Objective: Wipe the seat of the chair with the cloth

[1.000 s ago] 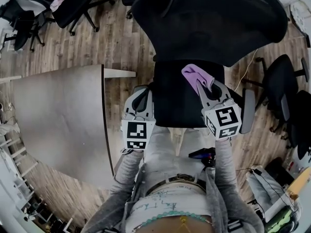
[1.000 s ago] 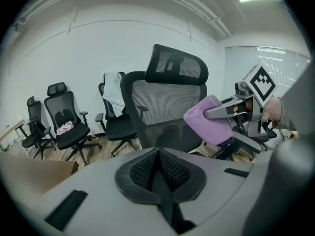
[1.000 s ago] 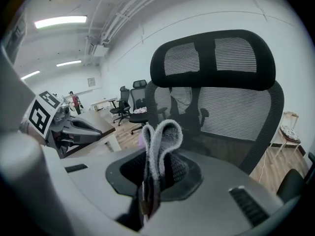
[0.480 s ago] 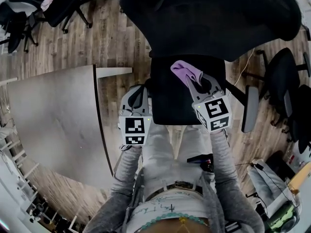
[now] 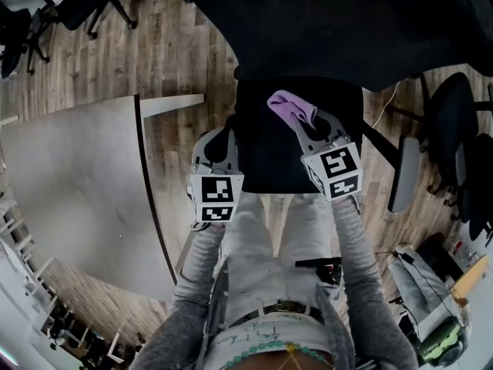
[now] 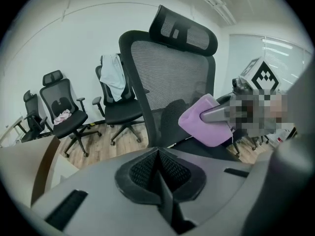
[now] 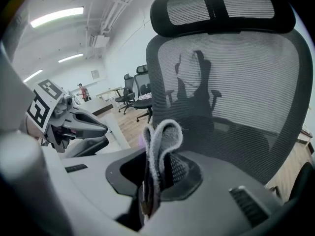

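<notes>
The black chair seat (image 5: pixel 269 156) lies in front of me, its mesh backrest (image 5: pixel 331 21) beyond it. A purple cloth (image 5: pixel 290 105) hangs folded over the seat's middle, with my right gripper (image 5: pixel 302 122) shut on it. The right gripper view shows the cloth (image 7: pixel 158 146) pinched between the jaws, facing the backrest (image 7: pixel 236 77). My left gripper (image 5: pixel 223 143) sits at the seat's left edge, shut and empty. The left gripper view shows its closed jaws (image 6: pixel 159 155), with the cloth (image 6: pixel 203 123) to the right and the backrest (image 6: pixel 170 77) ahead.
A grey table (image 5: pixel 77 191) stands on the left, its edge close to my left gripper. Other office chairs stand at the right (image 5: pixel 439 129) and far left (image 5: pixel 23 14). Two chairs with clothes on them (image 6: pixel 115 97) stand behind. The floor is wooden.
My right gripper has carried the cloth a little left and farther over the seat. The left gripper has stayed at the seat's left edge. The head view has tipped closer to the chair.
</notes>
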The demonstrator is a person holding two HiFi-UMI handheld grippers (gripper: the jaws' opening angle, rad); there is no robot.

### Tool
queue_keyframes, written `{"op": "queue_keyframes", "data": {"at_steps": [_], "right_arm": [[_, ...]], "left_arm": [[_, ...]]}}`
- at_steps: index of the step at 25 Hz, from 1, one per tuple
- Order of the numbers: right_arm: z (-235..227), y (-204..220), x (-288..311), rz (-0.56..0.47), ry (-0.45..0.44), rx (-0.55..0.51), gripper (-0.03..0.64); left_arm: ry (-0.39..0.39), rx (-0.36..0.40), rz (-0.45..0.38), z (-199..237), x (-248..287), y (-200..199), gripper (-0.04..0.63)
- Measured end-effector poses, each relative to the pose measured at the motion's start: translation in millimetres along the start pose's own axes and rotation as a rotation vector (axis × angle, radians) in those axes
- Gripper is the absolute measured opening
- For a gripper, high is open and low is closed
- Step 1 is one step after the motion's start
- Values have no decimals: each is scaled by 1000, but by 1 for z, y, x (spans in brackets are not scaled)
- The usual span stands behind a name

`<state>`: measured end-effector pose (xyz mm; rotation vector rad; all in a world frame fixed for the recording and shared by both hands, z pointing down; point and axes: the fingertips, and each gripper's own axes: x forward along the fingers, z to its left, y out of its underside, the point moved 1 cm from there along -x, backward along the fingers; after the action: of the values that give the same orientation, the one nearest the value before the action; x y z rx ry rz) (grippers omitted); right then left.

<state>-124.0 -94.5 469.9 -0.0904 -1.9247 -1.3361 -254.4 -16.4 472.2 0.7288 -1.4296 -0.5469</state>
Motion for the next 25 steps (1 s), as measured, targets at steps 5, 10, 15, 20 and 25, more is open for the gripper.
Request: {"op": "queue_keyframes", "data": {"at_steps": [5, 10, 15, 20, 25], "right_arm": [[-11, 30, 22, 31, 7, 23, 51], [-13, 58, 56, 63, -6, 41, 51], [-20, 86, 92, 108, -15, 76, 51], [-19, 106, 132, 142, -42, 124, 51], [-10, 115, 170, 185, -71, 97, 51]], "left_arm": [[-5, 53, 23, -2, 7, 7, 0], [-27, 121, 50, -4, 9, 12, 0], [-53, 219, 73, -13, 11, 12, 0], [-105, 333, 75, -3, 13, 12, 0], [-91, 313, 76, 2, 18, 14, 0]]}}
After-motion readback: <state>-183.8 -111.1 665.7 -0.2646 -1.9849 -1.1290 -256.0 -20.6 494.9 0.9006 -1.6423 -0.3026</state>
